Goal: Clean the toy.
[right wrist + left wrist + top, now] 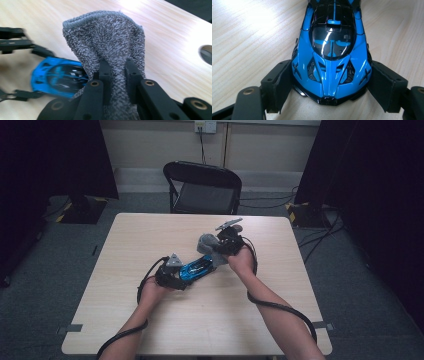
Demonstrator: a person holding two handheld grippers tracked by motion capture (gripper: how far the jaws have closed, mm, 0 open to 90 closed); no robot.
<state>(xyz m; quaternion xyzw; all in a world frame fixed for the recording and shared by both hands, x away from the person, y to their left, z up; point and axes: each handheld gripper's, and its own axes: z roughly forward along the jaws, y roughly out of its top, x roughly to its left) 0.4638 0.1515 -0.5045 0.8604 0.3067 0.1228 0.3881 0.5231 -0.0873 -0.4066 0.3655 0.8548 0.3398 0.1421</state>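
A blue and black toy car [197, 267] lies on the wooden table [150, 235] between the two hands. My left gripper [176, 274] is shut on its nose, and the left gripper view shows the black pads [282, 80] pressing both sides of the car [332, 57]. My right gripper [220, 251] is shut on a grey terry cloth [207, 243], which stands bunched up between the fingers [106, 75] in the right gripper view. The cloth [110, 45] hangs right beside the car's far end [57, 77] and hides part of it.
A black folding chair [205, 187] stands behind the table's far edge. Cables [280, 307] trail from both grippers across the near part of the table. A round hole in the tabletop [206, 53] shows at the right edge of the right gripper view.
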